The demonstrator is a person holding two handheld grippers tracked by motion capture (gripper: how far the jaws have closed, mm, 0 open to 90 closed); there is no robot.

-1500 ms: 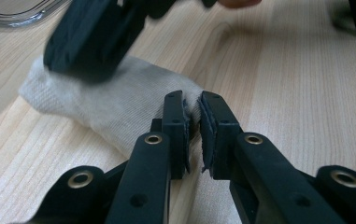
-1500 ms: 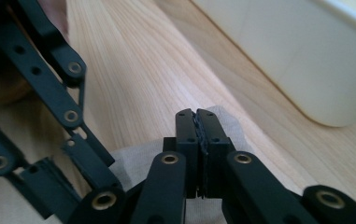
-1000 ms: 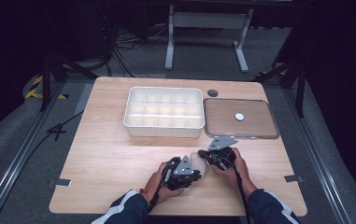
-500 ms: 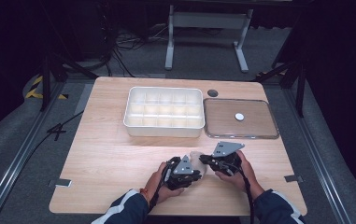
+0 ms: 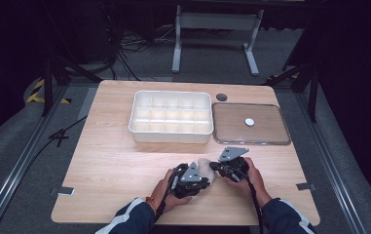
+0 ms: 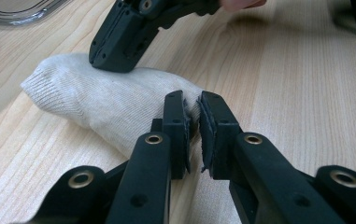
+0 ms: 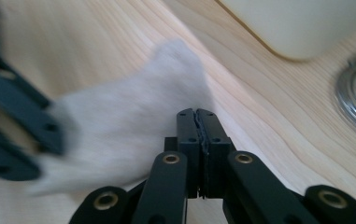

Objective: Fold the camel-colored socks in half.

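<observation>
Sock (image 6: 101, 100), cream-white rib knit, lies on the wooden worktop (image 5: 115, 161) near its front edge, between your two hands, approx. centre-front. No brand, label or writing readable on it or anywhere else. Fabric looks soft, fine vertical ribs, rounded closed end pointing away toward the tray side in the left gripper view; it's bunched/folded, not flat.

Your left gripper (image 6: 193, 109): jaws nearly together w/ a thin gap, a bit of the sock's edge pinched between the pads. Your right gripper (image 7: 197, 116): jaws pressed together, tips at the sock's edge; can't tell if any fabric sits between them. In the left gripper view the right gripper's black body comes in from the top & rests on the sock's upper side. Right gripper view is motion-blurred on the sock and on the left gripper at its left edge.

Behind the sock in the high view: white compartment tray (image 5: 171, 118), cells look empty, & just beside it on the right a clear flat lid (image 5: 251, 123) w/ a small white round knob at its middle. Small dark round hole in the worktop just behind the lid's left corner.
</observation>
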